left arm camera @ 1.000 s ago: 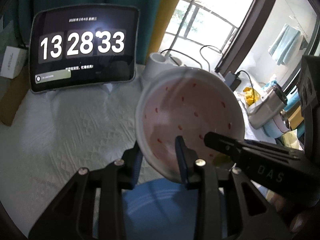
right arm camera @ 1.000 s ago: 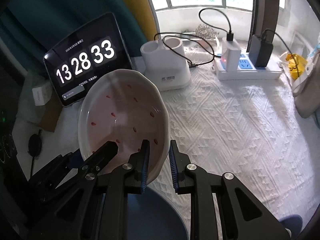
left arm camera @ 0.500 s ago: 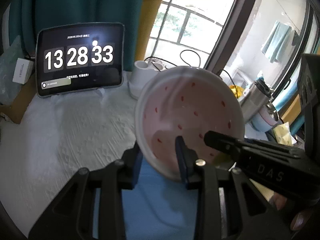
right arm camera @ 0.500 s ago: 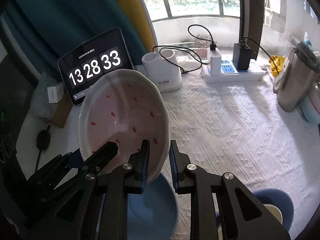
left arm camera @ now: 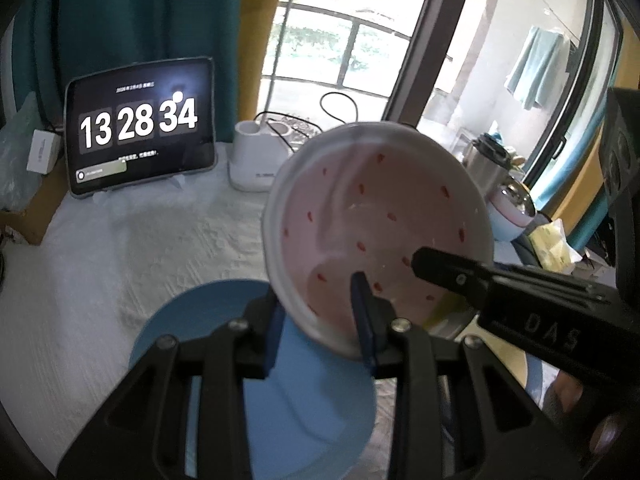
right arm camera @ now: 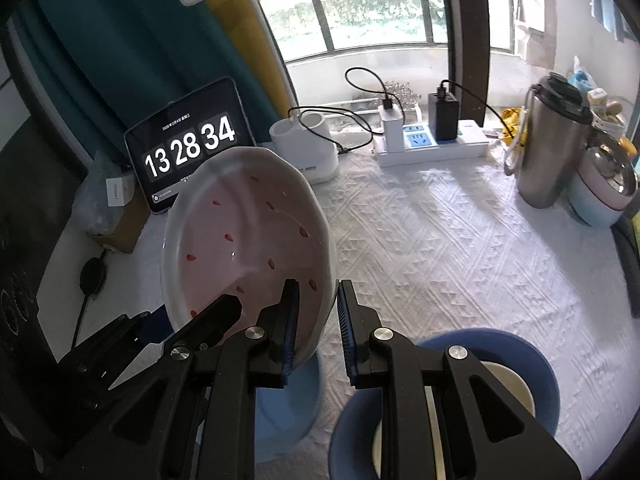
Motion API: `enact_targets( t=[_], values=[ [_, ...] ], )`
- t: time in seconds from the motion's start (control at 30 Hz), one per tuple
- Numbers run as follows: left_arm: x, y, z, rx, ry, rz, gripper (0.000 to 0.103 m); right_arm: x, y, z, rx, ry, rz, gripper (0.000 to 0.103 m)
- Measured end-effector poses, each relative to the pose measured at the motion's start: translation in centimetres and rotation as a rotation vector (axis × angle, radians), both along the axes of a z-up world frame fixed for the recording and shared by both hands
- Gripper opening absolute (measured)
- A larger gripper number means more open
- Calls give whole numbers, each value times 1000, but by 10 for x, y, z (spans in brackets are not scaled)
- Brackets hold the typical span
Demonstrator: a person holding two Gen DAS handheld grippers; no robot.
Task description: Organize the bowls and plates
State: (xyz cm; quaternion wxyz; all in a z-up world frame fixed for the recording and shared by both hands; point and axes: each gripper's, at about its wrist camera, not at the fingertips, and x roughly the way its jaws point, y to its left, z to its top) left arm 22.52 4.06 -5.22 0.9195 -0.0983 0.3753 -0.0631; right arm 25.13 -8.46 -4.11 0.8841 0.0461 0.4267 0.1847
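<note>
While both of my tools share one load, the pink bowl (left arm camera: 376, 236) hangs tilted in the air above the white tablecloth (right arm camera: 440, 240), its inside with red seed marks turned toward both cameras. My left gripper (left arm camera: 320, 320) is clamped on the near rim, one finger inside the bowl and one behind it. My right gripper (right arm camera: 318, 316) pinches the rim at the opposite side in the same manner, its blue pads (right arm camera: 291, 320) against the wall.

I judge the bowl to be glazed ceramic: stiff, fairly heavy, smooth enough to slip, and likely to chip or break if dropped. The thin rim is the only place to take hold, and two grips on opposite sides keep it from swinging.

The bowl appears empty and dry. Beneath it a light blue bowl (left arm camera: 256, 360) sits on the cloth, also empty. At lower right in the right wrist view a dark blue bowl (right arm camera: 536, 368) holds a smaller pale dish (right arm camera: 508, 384) nested inside. A steel flask (right arm camera: 552, 144) and a lidded pink and blue container (right arm camera: 604, 188) stand at the far right, their contents hidden.
</note>
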Motion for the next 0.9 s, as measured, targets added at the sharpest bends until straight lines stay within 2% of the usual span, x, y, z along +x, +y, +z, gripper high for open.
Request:
enact_targets(
  t=[0.57, 0.9],
  values=[
    [-16, -54, 10, 47, -10, -77, 32, -23, -52, 10, 34, -30, -46, 21],
    [-23, -86, 7, 70, 3, -119, 32, -36, -84, 3, 52, -23, -82, 21]
  ],
)
